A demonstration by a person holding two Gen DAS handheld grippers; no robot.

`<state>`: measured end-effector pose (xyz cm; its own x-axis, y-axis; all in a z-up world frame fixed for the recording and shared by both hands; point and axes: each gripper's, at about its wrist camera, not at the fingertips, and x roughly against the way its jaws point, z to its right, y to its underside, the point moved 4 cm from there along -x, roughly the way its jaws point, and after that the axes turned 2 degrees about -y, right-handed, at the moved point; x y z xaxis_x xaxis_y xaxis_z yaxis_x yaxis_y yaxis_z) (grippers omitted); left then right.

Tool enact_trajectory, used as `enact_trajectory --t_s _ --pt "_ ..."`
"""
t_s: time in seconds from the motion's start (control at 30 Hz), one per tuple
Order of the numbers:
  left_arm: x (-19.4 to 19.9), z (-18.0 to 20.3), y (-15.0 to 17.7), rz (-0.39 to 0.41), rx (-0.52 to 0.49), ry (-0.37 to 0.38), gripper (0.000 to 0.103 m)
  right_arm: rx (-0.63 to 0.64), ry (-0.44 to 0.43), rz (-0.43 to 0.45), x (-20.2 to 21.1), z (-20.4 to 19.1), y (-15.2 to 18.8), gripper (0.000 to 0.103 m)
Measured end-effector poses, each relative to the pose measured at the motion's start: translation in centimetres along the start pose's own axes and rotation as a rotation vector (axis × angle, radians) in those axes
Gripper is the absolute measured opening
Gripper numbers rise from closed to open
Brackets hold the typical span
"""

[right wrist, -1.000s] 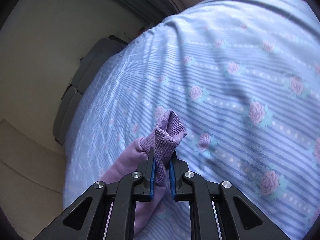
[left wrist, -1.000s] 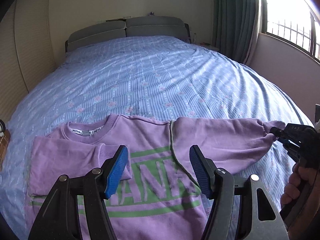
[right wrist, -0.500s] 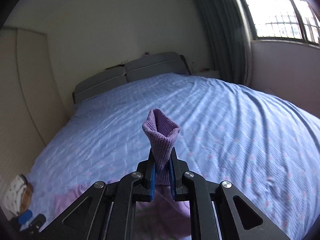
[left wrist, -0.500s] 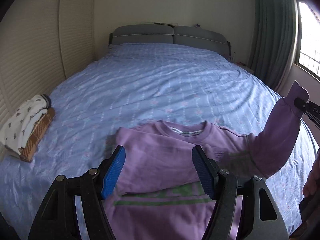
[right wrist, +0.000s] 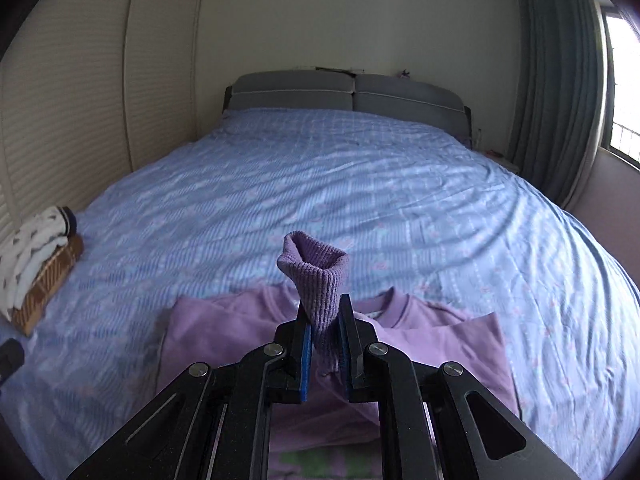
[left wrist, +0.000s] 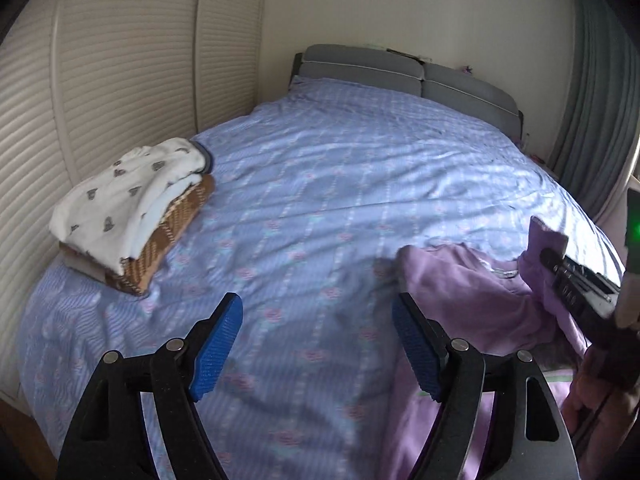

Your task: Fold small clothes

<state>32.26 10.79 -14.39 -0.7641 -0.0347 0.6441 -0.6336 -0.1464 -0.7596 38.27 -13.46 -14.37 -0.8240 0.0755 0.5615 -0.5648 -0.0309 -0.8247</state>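
Observation:
A lilac sweatshirt (right wrist: 432,344) with green print lies face up on the blue bedspread (right wrist: 320,184), its left sleeve folded across the chest. My right gripper (right wrist: 323,332) is shut on the ribbed cuff (right wrist: 316,276) of the right sleeve and holds it above the sweatshirt's chest. In the left wrist view the sweatshirt (left wrist: 472,300) is at the right and the right gripper (left wrist: 548,256) holds the cuff there. My left gripper (left wrist: 316,340) is open and empty, above bare bedspread (left wrist: 320,208) to the left of the sweatshirt.
A stack of folded clothes (left wrist: 132,208), white on top and brown checked below, sits at the bed's left edge by the slatted wall; it also shows in the right wrist view (right wrist: 36,264). The grey headboard (right wrist: 344,96) is at the far end. Curtains (right wrist: 556,92) hang at right.
My right gripper has carried the sleeve cuff from the bed's right side up and over the sweatshirt's chest. My left gripper has swung left, off the sweatshirt, staying open.

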Motion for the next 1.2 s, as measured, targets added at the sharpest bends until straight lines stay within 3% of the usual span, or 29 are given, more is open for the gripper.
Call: enact_trajectory --t_s 0.2,0.43,0.5,0.6,0.7,0.77,0.9,1.03,1.2 --pt "-0.9 -3.4 0.7 -0.004 0.045 -0.005 0.084 0.096 -0.028 -0.064 -2.1 -5.5 2.6 0.012" --pt "-1.5 -3.9 1.8 -0.018 0.037 0.002 0.084 0.125 -0.058 -0.171 -4.8 -7.8 6.0 0.018" --pt "-1.7 -3.6 2.0 -0.024 0.035 0.006 0.084 0.126 -0.111 -0.199 -5.2 -8.3 6.8 0.033" --pt "-1.6 -3.0 2.2 -0.027 0.027 0.013 0.084 0.116 -0.160 -0.190 -4.6 -8.6 7.0 0.045" --pt "-1.3 -2.0 2.2 -0.021 0.010 0.018 0.084 0.067 -0.248 -0.162 -3.2 -8.2 6.7 0.049" --pt "-1.1 -1.3 2.1 -0.019 0.003 0.027 0.084 0.042 -0.273 -0.131 -1.7 -7.3 6.3 0.049" --pt "-0.7 0.9 2.1 -0.008 -0.019 0.057 0.085 -0.004 -0.227 -0.069 1.3 -3.6 6.0 0.049" --pt "-0.5 4.5 2.9 -0.003 -0.058 0.102 0.086 -0.040 -0.109 -0.048 3.1 2.1 6.1 0.049" --pt "-1.0 8.4 4.3 -0.010 -0.091 0.134 0.086 -0.114 0.053 -0.093 3.0 10.2 7.4 0.049"
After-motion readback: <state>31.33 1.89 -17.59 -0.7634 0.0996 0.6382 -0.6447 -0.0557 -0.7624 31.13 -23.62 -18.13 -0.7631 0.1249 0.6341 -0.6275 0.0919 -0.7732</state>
